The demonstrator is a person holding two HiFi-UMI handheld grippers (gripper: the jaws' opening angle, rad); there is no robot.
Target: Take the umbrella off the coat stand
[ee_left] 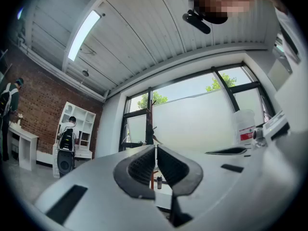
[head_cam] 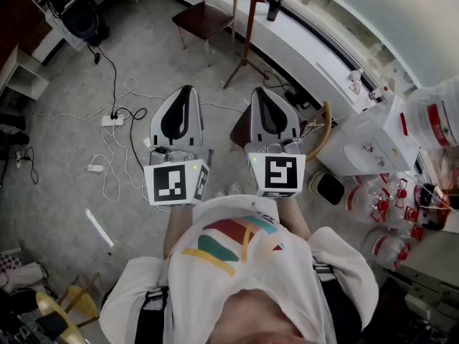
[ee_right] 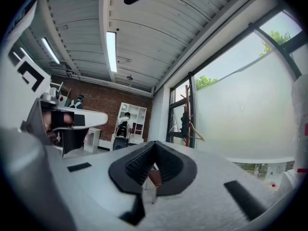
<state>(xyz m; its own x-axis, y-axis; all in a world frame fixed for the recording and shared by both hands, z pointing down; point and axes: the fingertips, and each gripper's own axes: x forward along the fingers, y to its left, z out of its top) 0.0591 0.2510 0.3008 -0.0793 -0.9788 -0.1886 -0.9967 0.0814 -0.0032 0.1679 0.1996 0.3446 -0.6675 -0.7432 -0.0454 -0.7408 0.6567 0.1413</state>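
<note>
Step in hand: approach, nothing grabbed yet. Both claws are held out level in front of the person, side by side and well apart from the target.

left claw (ee_left: 156, 150): jaws together, only a hairline slit between the pads, nothing in it.
right claw (ee_right: 154, 146): jaws together at the tips, also empty. The brown patch seen past the pads looks like a chair seat further off, not something held.

The coat stand (head_cam: 248, 27) is on the floor (head_cam: 64, 120) at its far edge, right by the windowsill (head_cam: 301, 41), with a chair (head_cam: 206, 16) just beside it. A second chair with a curved wooden back (head_cam: 324, 131) sits nearer, off the right claw.

The umbrella (ee_right: 184, 123) is, as far as I can tell, the dark bundle hanging high on the stand's pole in the right gripper view, next to a wooden peg. It's too small to make out a handle or strap, and the head view doesn't show it clearly.

The next move needs:
- closing the gap across the floor, watching the cables there and the near chair
- raising one claw to hook height and opening its jaws before contact
- clamping on the bundle or its loop, then lifting up and off the peg rather than pulling straight out, since the stand looks tippy
- the spare claw could steady the pole
</note>
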